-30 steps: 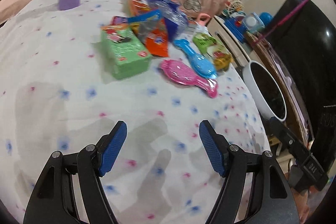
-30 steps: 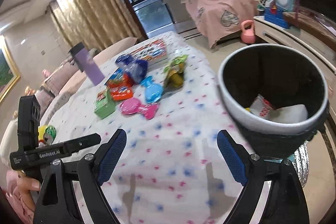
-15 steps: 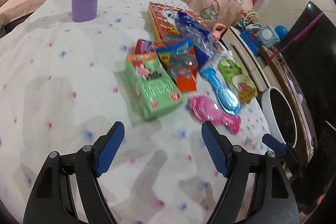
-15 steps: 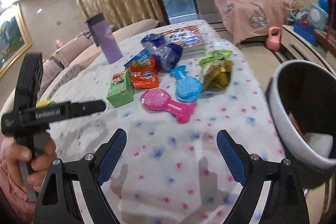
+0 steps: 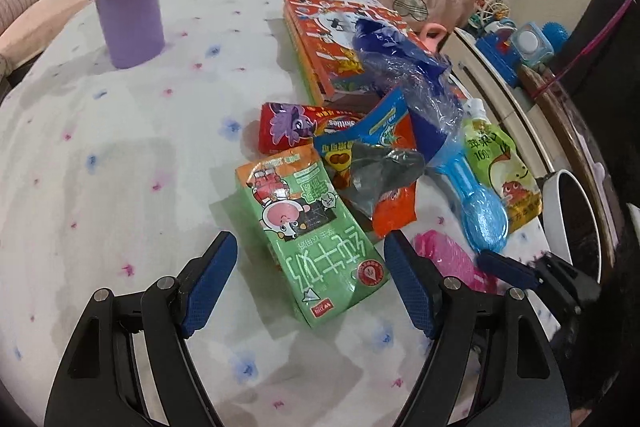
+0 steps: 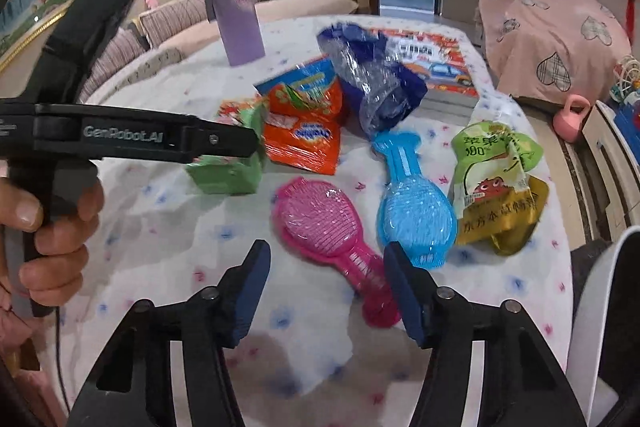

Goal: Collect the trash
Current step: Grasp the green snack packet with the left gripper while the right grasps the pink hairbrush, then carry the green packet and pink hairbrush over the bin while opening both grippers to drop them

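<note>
The table [image 5: 100, 147] has open cloth on its left half, while its right edge drops off just beside the white bin [image 5: 560, 211], so the short carry there looks clear. The trash lies in a pile at mid-table: the green milk carton [image 5: 320, 239], light and stiff by its look, sits between the wide-open pads of the left gripper [image 5: 310, 279], untouched, and would take best across its long sides. The right gripper [image 6: 326, 283], jaws just narrowed and empty, hovers over the pink brush [image 6: 320, 227]; the crinkly wrappers [image 6: 304, 131] would likely slip.
</note>
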Available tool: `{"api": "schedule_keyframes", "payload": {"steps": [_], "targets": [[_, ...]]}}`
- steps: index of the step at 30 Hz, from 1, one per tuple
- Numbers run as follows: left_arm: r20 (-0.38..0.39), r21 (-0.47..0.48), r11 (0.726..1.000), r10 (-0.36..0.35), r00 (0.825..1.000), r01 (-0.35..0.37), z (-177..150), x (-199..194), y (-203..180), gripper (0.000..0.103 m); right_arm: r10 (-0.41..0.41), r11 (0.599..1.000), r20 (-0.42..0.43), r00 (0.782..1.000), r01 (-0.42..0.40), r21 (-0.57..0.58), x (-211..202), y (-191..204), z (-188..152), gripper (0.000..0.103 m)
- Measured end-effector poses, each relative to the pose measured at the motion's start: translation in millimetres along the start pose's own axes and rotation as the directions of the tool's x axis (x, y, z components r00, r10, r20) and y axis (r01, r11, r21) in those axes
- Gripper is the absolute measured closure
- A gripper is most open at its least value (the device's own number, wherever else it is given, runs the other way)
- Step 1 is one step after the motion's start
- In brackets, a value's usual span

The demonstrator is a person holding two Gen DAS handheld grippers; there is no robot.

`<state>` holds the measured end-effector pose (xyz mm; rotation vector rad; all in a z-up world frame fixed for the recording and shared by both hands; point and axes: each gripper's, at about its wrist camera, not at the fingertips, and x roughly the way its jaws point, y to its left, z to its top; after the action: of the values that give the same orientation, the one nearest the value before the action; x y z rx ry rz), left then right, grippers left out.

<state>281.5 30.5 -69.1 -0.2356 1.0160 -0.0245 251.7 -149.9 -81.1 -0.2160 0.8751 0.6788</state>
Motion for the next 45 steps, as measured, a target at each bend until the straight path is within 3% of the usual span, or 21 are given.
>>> {"api": "schedule_keyframes", "payload": {"steps": [2, 3, 7, 14, 19, 23, 26, 37, 38, 45], "targets": [[0.007, 0.018, 0.999, -0.034, 0.999, 0.034, -2.1, -2.0, -0.8, 0.042, 0.001, 1.000, -0.007, 1.000, -0.001, 0.007, 1.8, -2.4, 0.4, 0.049], [0.006, 0.028, 0.999, -0.043, 0.999, 0.042, -4.0, -3.7, -2.8, 0.043, -0.009, 1.000, -0.013, 1.000, 0.009, 0.006, 1.2, -2.1, -0.1, 0.052], [0.017, 0.098, 0.995, -0.038, 0.999, 0.036, -16.1, -15.6, -10.6, 0.050, -0.027, 0.999, -0.031, 0.999, 0.028, 0.018, -6.2, -0.3, -6.0, 0.080], [0.002, 0.106, 0.985, -0.141, 0.990, 0.140, -45.9, -48.5, -5.7, 0.056, 0.025, 0.988, -0.006, 1.000, -0.023, 0.156, -35.4, -5.0, -33.5, 0.086], [-0.016, 0.137, 0.972, -0.191, 0.981, 0.191, -67.5, -68.5, -17.9, 0.056, 0.041, 0.965, 0.041, 0.998, -0.050, 0.257, -61.7, -9.1, -54.6, 0.096], [-0.035, 0.163, 0.962, -0.218, 0.975, 0.221, -80.7, -76.5, -32.8, 0.057, 0.028, 0.959, 0.048, 0.998, -0.040, 0.281, -73.3, -8.2, -64.4, 0.098], [-0.037, 0.191, 0.960, -0.201, 0.979, 0.205, -92.7, -77.6, -41.5, 0.057, 0.019, 0.952, 0.049, 0.999, -0.033, 0.305, -75.3, -11.1, -65.8, 0.099], [-0.070, 0.145, 0.968, -0.196, 0.978, 0.204, -105.0, -64.8, -41.2, 0.057, 0.047, 0.931, 0.044, 0.998, -0.060, 0.360, -44.6, -18.7, -59.5, 0.094], [-0.069, 0.147, 0.967, -0.199, 0.978, 0.208, -103.9, -64.6, -43.2, 0.057, 0.040, 0.931, 0.044, 0.998, -0.054, 0.361, -45.6, -18.5, -59.5, 0.099], [-0.050, 0.209, 0.947, -0.240, 0.969, 0.245, -100.1, -69.7, -80.4, 0.058, -0.001, 0.919, 0.100, 0.995, -0.039, 0.392, -79.7, -30.3, -74.3, 0.100]]}}
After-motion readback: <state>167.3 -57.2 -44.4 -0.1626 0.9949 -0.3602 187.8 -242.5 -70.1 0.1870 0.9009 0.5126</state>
